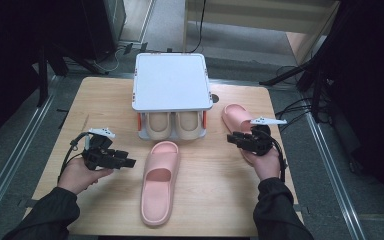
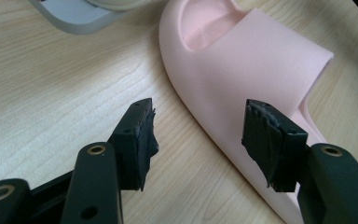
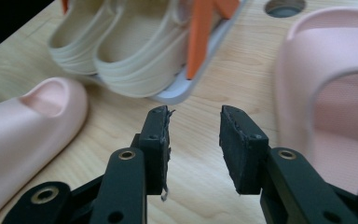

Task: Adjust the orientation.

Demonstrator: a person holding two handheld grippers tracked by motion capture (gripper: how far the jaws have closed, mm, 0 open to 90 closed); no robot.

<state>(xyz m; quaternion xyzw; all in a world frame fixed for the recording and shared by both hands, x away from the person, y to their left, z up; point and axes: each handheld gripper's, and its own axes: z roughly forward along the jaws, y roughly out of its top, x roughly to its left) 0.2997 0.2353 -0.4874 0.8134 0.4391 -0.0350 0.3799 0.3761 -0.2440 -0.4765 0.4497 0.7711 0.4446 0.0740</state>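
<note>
L gripper point(image 1: 130, 162) is hovering w/ jaws spread, nothing between them, just beside the pink slipper point(image 1: 159, 182) lying mid-table. R gripper point(image 1: 232, 138) is sitting partly spread and empty next to the second pink slipper point(image 1: 235, 116), near the rack point(image 1: 170, 80) holding beige slippers point(image 1: 172, 126).

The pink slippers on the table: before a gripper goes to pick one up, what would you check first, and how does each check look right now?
1. Left gripper open with nothing between its jaws: ok.
2. Right gripper open and holding nothing: ok.
3. Middle pink slipper lying flat, sole down, on the table: ok.
4. Second pink slipper free to reach: partly hidden behind the right gripper in the high view, cannot tell.
5. Lower shelf of the white rack free: not ok, the beige slippers fill it.
6. Left gripper aimed at the middle slipper's edge: ok, its rim lies just ahead of the jaws.
</note>
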